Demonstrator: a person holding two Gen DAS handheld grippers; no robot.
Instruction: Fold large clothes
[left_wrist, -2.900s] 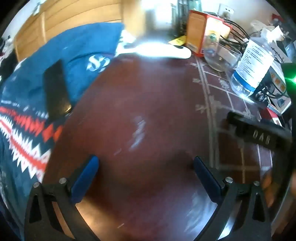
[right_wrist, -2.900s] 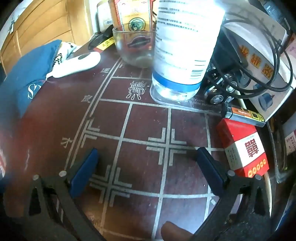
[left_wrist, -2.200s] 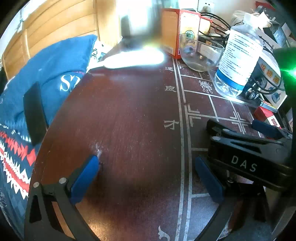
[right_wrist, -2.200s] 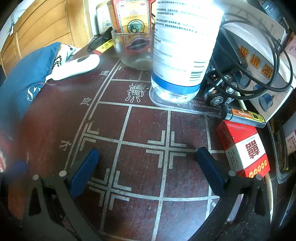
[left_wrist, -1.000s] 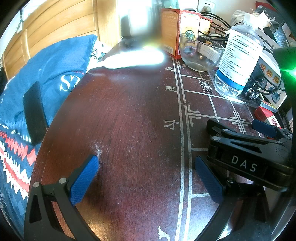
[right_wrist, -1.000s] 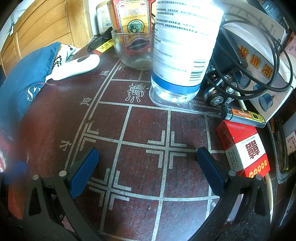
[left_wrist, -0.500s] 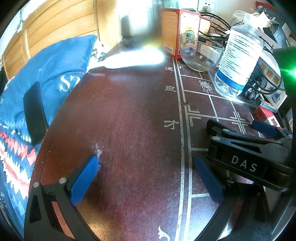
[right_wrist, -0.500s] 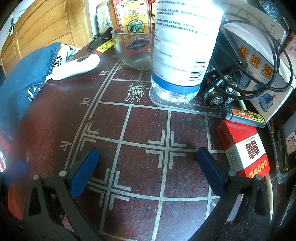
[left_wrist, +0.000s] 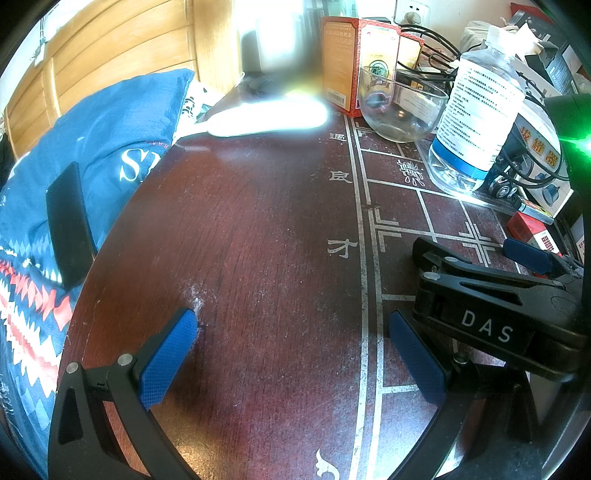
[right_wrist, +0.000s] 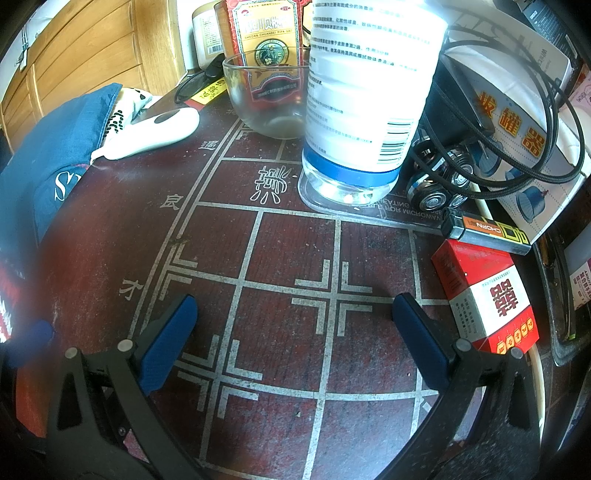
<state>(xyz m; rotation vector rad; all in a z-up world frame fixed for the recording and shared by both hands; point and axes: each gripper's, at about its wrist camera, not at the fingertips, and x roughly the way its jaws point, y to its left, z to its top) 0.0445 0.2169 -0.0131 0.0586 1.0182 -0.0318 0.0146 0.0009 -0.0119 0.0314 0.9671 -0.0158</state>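
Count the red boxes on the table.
2. A tall red box stands at the back behind the glass bowl. A small red and white box lies at the right edge by the lighter. Clutter may hide others.

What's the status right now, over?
Left gripper and right gripper open, empty, over the table. Blue garment off to the left, untouched. Bottle, bowl, red box crowd the right.

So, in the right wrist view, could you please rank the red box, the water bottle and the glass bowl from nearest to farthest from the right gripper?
From the right gripper:
1. Red box, just beside its right finger.
2. Water bottle, ahead, slightly right, standing on a clear tray.
3. Glass bowl, behind the bottle, to its left.
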